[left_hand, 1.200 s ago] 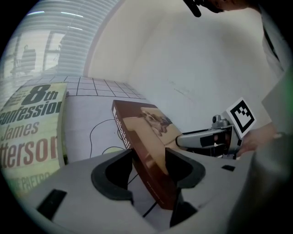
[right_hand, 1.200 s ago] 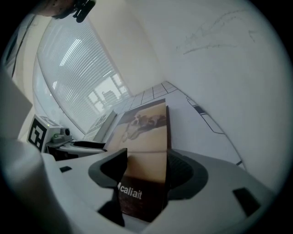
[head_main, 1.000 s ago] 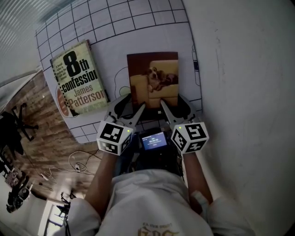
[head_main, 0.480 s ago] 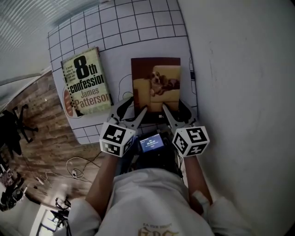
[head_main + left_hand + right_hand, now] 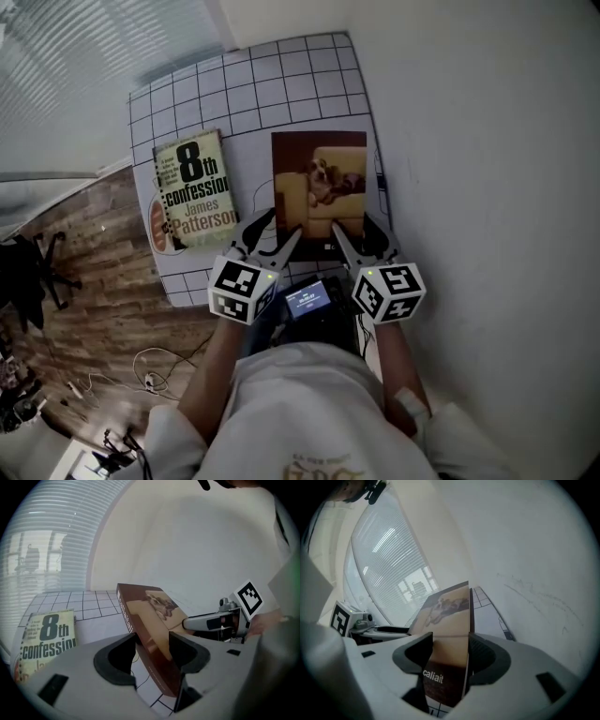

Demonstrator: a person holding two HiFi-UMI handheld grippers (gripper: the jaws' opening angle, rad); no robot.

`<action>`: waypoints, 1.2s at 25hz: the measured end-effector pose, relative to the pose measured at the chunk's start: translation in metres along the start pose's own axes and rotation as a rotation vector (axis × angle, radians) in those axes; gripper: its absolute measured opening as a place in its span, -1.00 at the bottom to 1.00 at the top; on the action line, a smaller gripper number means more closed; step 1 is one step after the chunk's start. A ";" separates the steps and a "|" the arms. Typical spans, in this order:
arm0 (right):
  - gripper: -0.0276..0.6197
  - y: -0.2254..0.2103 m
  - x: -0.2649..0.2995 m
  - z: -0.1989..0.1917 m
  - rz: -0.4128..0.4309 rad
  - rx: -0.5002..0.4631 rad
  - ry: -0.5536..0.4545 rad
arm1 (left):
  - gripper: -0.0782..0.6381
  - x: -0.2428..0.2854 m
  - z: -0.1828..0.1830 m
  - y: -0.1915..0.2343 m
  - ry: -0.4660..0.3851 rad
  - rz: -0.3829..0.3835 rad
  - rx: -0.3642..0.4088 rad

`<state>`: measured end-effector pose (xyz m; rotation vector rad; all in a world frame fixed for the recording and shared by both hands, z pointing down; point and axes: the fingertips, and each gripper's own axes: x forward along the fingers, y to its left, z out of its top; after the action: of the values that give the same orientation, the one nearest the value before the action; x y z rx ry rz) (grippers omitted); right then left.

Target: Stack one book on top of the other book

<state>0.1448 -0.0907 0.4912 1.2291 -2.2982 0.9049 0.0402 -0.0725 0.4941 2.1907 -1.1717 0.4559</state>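
Over the gridded surface [image 5: 281,75], the brown dog-cover book [image 5: 319,178] is clamped at its near corners — left gripper [image 5: 278,228] on one, right gripper [image 5: 353,225] on the other — tilted and seemingly hanging clear of the grid, while the 8th Confession book [image 5: 194,187] lies flat to its left, apart.

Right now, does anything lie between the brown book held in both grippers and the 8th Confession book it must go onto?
Nothing visible does. The left gripper and right gripper clamp the brown book at its near edge; only bare gridded mat lies between it and the 8th Confession book, whose cover carries nothing.
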 end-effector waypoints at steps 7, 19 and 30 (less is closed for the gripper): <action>-0.18 0.008 -0.018 0.027 0.013 -0.023 -0.052 | -0.13 -0.013 0.030 -0.011 -0.052 0.003 0.048; -0.20 0.018 -0.025 0.027 0.083 -0.042 -0.055 | -0.13 -0.029 0.031 -0.016 -0.068 0.056 0.059; -0.20 0.039 -0.010 0.031 0.107 -0.078 -0.039 | -0.13 -0.042 0.031 0.005 -0.093 0.076 0.030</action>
<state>0.1168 -0.0902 0.4491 1.1105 -2.4256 0.8247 0.0133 -0.0688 0.4491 2.2198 -1.3089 0.4089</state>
